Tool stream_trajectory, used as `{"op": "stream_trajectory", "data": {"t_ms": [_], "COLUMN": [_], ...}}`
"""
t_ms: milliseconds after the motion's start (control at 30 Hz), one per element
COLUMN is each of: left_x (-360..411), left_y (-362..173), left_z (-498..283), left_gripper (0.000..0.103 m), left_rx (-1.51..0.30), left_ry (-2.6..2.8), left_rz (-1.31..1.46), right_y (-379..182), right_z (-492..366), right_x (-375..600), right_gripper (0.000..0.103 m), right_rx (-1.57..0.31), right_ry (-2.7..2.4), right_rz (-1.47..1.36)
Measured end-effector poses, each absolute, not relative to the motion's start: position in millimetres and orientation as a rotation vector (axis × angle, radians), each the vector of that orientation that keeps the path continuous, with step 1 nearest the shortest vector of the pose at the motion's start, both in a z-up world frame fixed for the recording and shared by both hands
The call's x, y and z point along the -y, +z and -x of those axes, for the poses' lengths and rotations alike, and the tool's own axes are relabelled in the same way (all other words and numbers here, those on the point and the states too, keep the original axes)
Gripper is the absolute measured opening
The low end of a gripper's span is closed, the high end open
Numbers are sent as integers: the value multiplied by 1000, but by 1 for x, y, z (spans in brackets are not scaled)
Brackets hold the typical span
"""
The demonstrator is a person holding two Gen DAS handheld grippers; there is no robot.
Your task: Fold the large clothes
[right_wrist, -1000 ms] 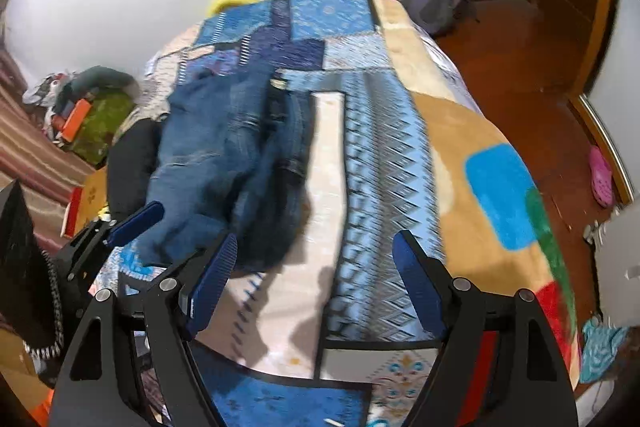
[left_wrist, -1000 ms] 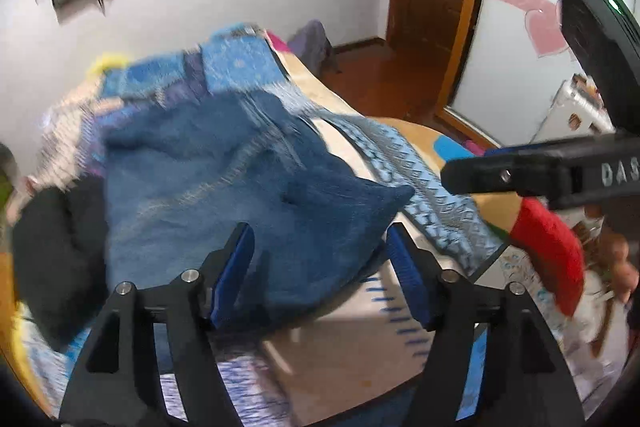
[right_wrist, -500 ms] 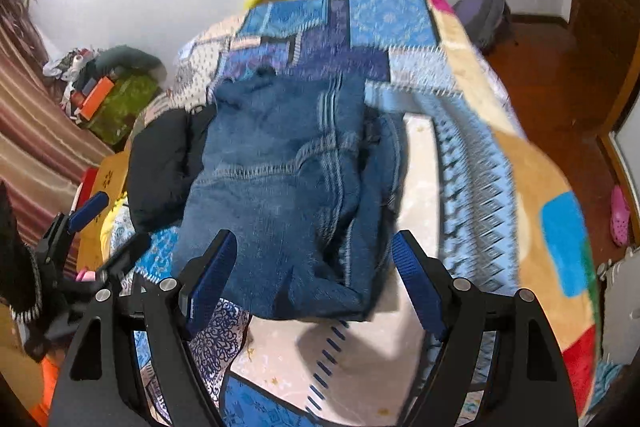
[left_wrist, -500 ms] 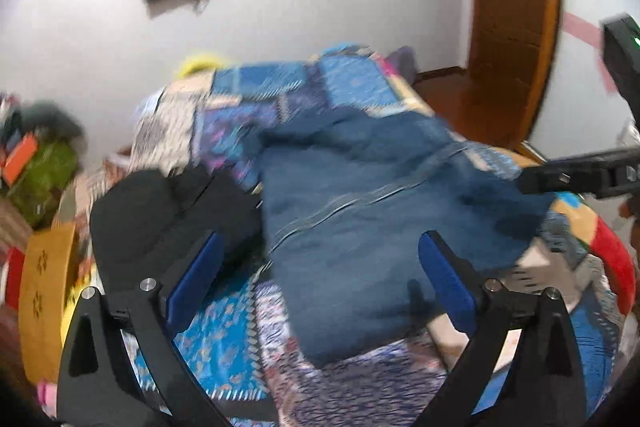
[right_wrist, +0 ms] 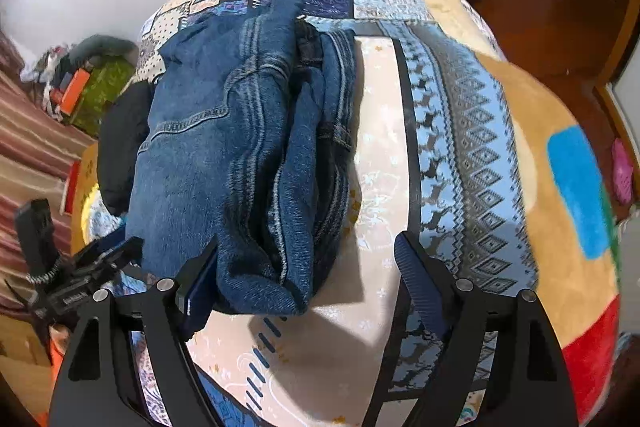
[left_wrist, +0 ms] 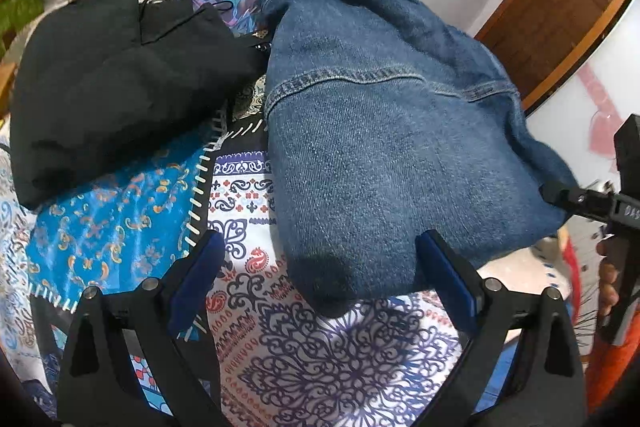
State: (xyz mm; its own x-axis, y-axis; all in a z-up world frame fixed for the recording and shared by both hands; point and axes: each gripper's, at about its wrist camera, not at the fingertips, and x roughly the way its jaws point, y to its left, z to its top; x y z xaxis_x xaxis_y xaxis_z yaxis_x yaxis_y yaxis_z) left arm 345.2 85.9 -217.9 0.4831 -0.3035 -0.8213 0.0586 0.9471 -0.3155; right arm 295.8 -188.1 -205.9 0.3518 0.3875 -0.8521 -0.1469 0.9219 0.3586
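**Folded jeans on the quilt, both tongs wide apart**

The jeans (left_wrist: 384, 147) lie folded into a thick bundle on the patchwork quilt (left_wrist: 328, 355); in the left wrist view a stitched seam curves across the top layer, and the near corner of the bundle hangs between the blue pads of the left gripper (left_wrist: 320, 279); whether the denim touches either pad cannot be told from this view, though the jaws stand spread with quilt showing on both sides; nothing is clamped.

Just beside the jeans, to the left in the same view, rests a black garment (left_wrist: 112, 83) with a cord and an eyelet at its top edge; the two lie close, and seem to touch near the upper edge of the jeans.

In the right wrist view the jeans (right_wrist: 240, 131) show stacked layers along one side, the folds running away from the camera; the right gripper (right_wrist: 308, 275) is spread wide as well; its left pad sits against the near edge of the bundle, its right pad is over bare quilt (right_wrist: 460, 115), well apart from the denim; it grips nothing.

The left gripper (right_wrist: 100, 259) shows at the left edge of that view, low beside the jeans; the right gripper (left_wrist: 580, 199) shows at the right edge of the left view, its tip near the far side of the bundle.

A wooden door (left_wrist: 560, 7) stands behind the bed.
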Motion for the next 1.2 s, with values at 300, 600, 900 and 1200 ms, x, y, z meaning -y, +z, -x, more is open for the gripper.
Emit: {"op": "stream_trajectory", "data": {"t_ms": [300,600,900,1200], "left_x": [-113,-133,-122,-118], "left_y": [-182,-214,-246,-265], "left_z": [-359,-404,-439,-469], "left_gripper": [98,98,98,98], "left_rx": [-967,-1078,-1164,-1195], "left_ry": [-172,-265,-375,-460], "left_rz": [246,468,602,709], "right_y": [-185,-203,-224,-225], "right_z": [-314,-347,-371,-392], "right_x": [179,171,171,171], "right_gripper": [79,79,79,82], "right_rx": [-1142,-1198,-1257,-1229], "right_ry": [391,430,450,496], "right_rz": [-192,-224,-254,-319]}}
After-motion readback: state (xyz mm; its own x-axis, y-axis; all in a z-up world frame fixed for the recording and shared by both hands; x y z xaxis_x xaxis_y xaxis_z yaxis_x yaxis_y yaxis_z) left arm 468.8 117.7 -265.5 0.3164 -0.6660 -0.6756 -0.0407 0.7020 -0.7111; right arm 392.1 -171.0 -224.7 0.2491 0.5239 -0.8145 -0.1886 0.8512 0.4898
